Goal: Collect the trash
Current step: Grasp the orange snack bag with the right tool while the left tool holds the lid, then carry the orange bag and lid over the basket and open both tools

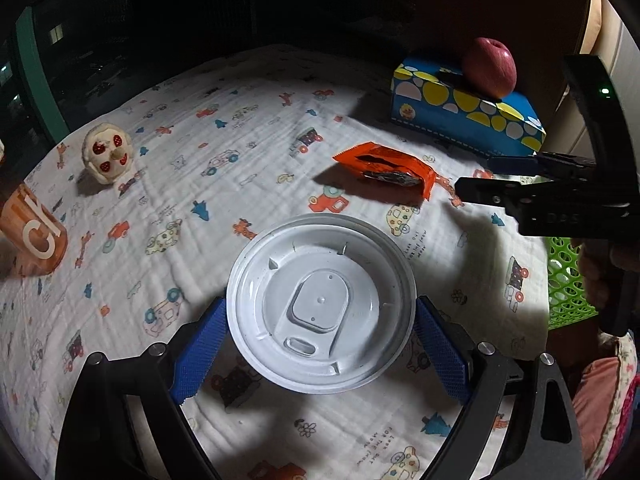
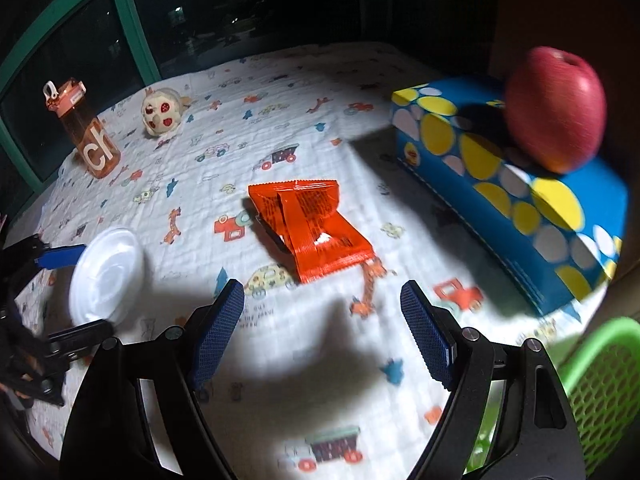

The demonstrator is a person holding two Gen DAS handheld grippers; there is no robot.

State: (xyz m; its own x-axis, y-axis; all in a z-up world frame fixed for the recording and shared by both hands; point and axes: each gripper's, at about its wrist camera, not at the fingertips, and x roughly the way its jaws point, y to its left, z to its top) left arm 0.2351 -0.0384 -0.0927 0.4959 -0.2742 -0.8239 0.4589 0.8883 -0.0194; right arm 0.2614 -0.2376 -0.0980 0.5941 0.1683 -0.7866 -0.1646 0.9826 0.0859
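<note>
Wrapper [image 2: 312, 228] on patterned cloth [image 2: 280, 128], window [image 2: 80, 40] seemingly dark.

Home, likely a bedroom or child's room, at night. The surface is covered by a white quilted children's blanket [image 2: 280, 128] printed with cartoon cars, giraffes and planes; whether bed or bench lies underneath, cannot tell. Green-framed window [image 2: 132, 28] at 11 o'clock in the right wrist view, dark outside with lit building windows beyond. Household items: blue tissue box with yellow and white dots [image 2: 500, 184] at 2 o'clock, red apple [image 2: 556, 108] on top of it, orange water bottle [image 2: 86, 132] at 10 o'clock, small plush toy [image 2: 162, 114] beside it. Green plastic basket [image 2: 600, 384] at 4 o'clock.
</note>
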